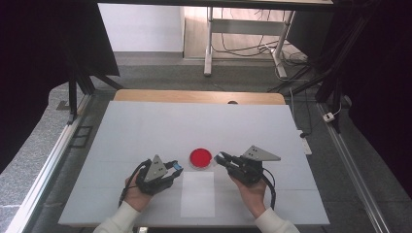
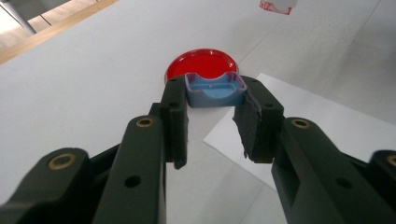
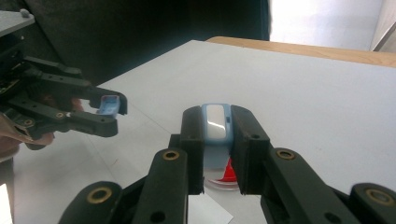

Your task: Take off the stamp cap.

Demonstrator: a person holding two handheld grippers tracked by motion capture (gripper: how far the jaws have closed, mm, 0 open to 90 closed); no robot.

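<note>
The blue tray-like piece (image 2: 215,90) is pinched at the tips of the left claw (image 2: 215,100), just short of the red dish (image 2: 201,64) on the tabletop (image 1: 145,131); the left gripper view shows its hollow, ribbed inside. The right claw (image 3: 218,135) is clamped on a pale blue piece with a white face (image 3: 216,121), held just above the dish, whose red shows below it in the right gripper view. From the high view, both claws flank the dish, and a white sheet (image 1: 197,194) lies just on the person's side of it.

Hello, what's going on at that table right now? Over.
Left gripper jaws shut on blue cap. Right gripper shut on white-blue piece. Red dish between them. Nothing blocking.
</note>
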